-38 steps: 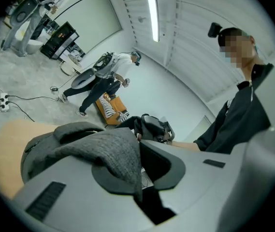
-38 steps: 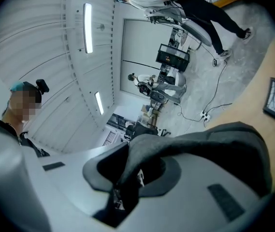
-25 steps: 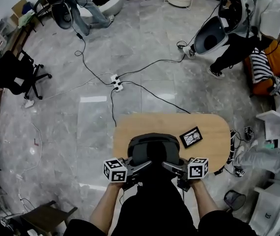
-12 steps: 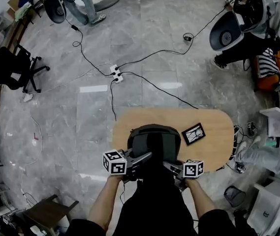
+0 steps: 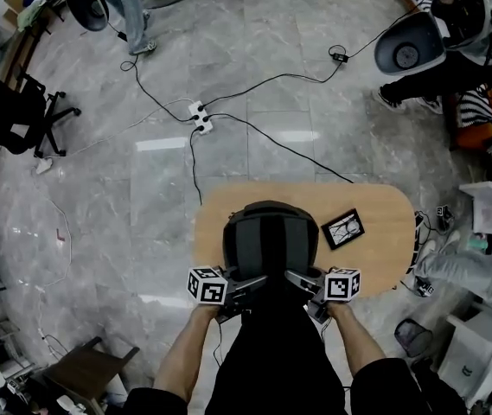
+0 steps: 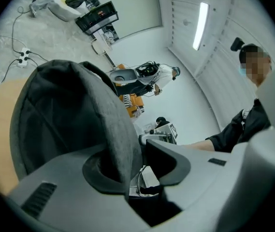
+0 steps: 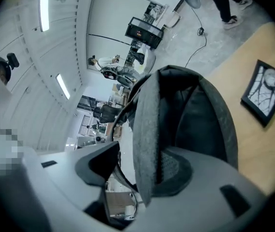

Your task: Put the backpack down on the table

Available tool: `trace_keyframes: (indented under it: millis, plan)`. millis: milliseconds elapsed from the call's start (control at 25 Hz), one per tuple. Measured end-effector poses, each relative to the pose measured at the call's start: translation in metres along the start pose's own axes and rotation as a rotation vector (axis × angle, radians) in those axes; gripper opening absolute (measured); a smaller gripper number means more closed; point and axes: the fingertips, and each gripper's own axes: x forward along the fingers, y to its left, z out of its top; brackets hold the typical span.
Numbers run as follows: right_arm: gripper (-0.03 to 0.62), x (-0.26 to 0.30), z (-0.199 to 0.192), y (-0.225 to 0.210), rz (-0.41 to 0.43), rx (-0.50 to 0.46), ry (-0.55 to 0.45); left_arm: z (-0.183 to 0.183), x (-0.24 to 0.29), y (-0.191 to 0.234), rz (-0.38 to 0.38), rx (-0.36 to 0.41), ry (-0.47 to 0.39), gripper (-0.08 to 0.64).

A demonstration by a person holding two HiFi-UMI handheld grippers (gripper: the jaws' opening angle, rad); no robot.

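A dark grey backpack (image 5: 267, 240) stands upright on the near edge of the oval wooden table (image 5: 384, 219). My left gripper (image 5: 256, 284) is at its near left side and my right gripper (image 5: 296, 281) at its near right. In the left gripper view a grey shoulder strap (image 6: 114, 124) passes between the jaws, which have just been opening; a gap shows beside the strap. In the right gripper view the other strap (image 7: 144, 139) hangs between the jaws, also just widened, with a gap on one side. Neither pair presses on its strap.
A black framed picture (image 5: 343, 229) lies on the table right of the backpack. On the floor beyond are cables and a power strip (image 5: 199, 116). People sit at the far right (image 5: 453, 41), an office chair (image 5: 8, 115) at the left, a bin (image 5: 412, 340) near right.
Both grippers and the backpack have come down, and the pack now rests on the table. The left gripper's cube has dropped level with the right one.
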Motion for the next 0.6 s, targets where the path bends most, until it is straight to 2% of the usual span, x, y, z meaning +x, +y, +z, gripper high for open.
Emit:
trace_keyframes:
  millis: [40, 240, 360, 440, 520, 600]
  plan:
    - [0.202, 0.001, 0.002, -0.001, -0.01, -0.01, -0.013, -0.004, -0.001, 0.005, 0.005, -0.016, -0.005, 0.135]
    - [0.216, 0.006, 0.008, -0.015, -0.082, -0.082, -0.011, -0.033, -0.005, 0.033, 0.057, -0.061, 0.042, 0.143]
    - [0.24, 0.005, -0.003, -0.036, -0.197, -0.211, 0.1, -0.055, -0.006, 0.051, 0.106, -0.078, 0.109, 0.131]
    - [0.25, 0.004, -0.017, -0.049, -0.255, -0.272, 0.187, -0.06, -0.011, 0.063, 0.138, -0.094, 0.111, 0.058]
    - [0.249, 0.001, -0.028, -0.058, -0.26, -0.229, 0.228, -0.057, -0.013, 0.069, 0.145, -0.109, 0.097, 0.046]
    - [0.249, -0.003, -0.033, -0.068, -0.274, -0.182, 0.23, -0.059, -0.01, 0.073, 0.146, -0.097, 0.134, 0.044]
